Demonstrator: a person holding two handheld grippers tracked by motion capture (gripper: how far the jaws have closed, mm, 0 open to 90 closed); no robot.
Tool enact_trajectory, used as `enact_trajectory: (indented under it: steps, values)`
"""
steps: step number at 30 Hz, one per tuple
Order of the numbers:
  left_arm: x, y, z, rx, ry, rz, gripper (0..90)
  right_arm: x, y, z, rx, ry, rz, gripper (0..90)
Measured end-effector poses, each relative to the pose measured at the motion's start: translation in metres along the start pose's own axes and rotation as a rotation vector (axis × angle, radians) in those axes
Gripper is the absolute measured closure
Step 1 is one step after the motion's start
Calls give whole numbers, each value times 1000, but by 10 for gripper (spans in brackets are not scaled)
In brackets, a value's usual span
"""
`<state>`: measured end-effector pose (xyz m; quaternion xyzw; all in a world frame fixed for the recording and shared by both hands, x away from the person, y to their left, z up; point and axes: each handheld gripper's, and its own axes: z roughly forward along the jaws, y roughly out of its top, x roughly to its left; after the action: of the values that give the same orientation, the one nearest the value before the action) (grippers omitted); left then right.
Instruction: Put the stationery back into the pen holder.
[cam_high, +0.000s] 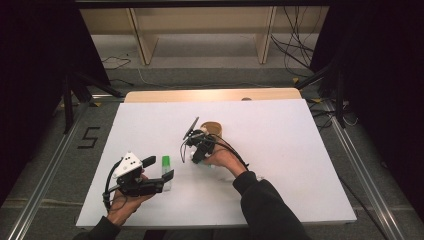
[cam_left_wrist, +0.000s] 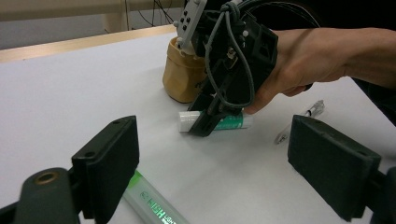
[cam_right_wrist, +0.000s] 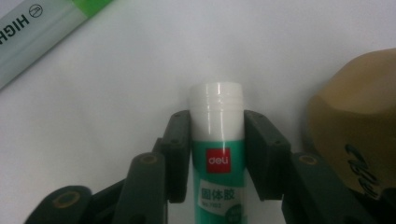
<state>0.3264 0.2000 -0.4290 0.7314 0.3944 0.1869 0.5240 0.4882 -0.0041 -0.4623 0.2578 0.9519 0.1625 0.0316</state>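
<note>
White table (cam_high: 300, 150) carried everything. Tan holder (cam_left_wrist: 180, 77) stood upright mid-table, landmark. Right gripper (cam_right_wrist: 217, 154) just beside holder, jaws clasped round glue stick (cam_right_wrist: 217, 140) lying flat on table. Left gripper (cam_left_wrist: 212, 158) farther from holder, jaws spread wide, nothing gripped. Green highlighter (cam_left_wrist: 152, 205) lay under them.
</note>
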Motion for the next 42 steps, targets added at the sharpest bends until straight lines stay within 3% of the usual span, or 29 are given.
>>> enact_trajectory:
  steps: [8, 12, 21, 28, 42]
  values:
    - [0, 0, 0, 0, 1, 0, 161, 3, -1, -2, 5, 2, -24, 657]
    - [0, 0, 0, -1, 2, -1, 161, 4, -2, -9, -30, 2, -16, 658]
    - [0, 0, -1, -6, 7, -5, 161, 6, -5, -34, -175, 24, -6, 660]
    - [1, 0, -1, -3, 7, -3, 161, 5, -13, -53, -334, 33, 11, 660]
    - [1, -1, 0, 0, 9, -9, 161, -6, -33, -88, -528, 37, 85, 659]
